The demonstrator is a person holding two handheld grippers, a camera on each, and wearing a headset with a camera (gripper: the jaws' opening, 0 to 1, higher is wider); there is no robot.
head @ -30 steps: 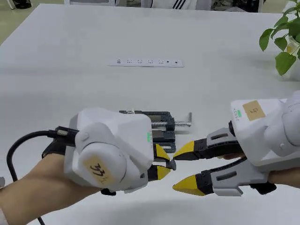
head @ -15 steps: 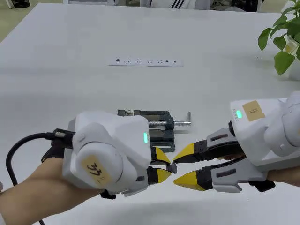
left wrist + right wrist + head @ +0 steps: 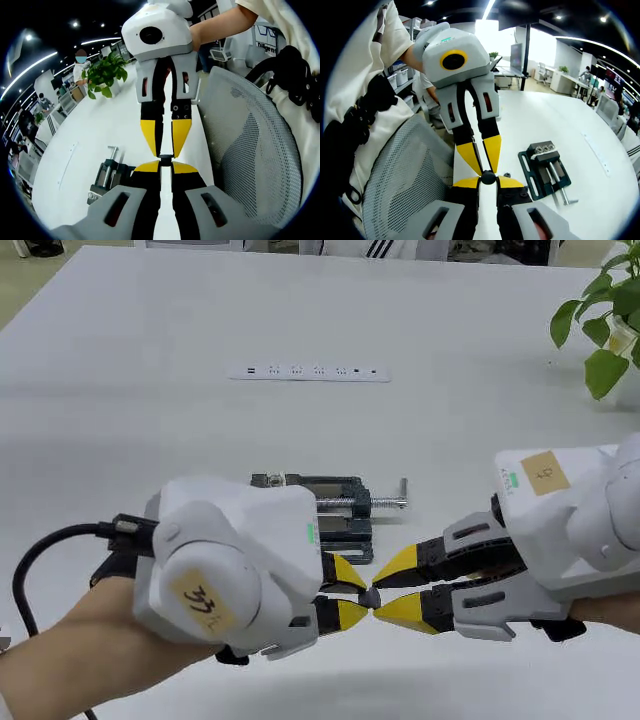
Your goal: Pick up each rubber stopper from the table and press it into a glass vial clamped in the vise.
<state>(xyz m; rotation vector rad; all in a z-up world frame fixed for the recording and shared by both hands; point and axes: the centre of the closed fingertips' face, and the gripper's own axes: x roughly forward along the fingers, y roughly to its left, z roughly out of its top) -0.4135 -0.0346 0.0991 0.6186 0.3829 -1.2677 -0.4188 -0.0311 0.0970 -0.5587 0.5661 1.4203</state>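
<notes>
Since a second ago closes right gripper (image 3: pixel 379 598) from wide open onto stopper (image 3: pixel 369 597), also pinched tip-to-tip by left gripper (image 3: pixel 361 598), just near-side and slightly right of vise (image 3: pixel 340 505).

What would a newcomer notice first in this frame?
The left gripper and right gripper meet tip to tip over the white table, their yellow fingers closed on one small dark rubber stopper. Just behind them sits the dark metal vise.
</notes>
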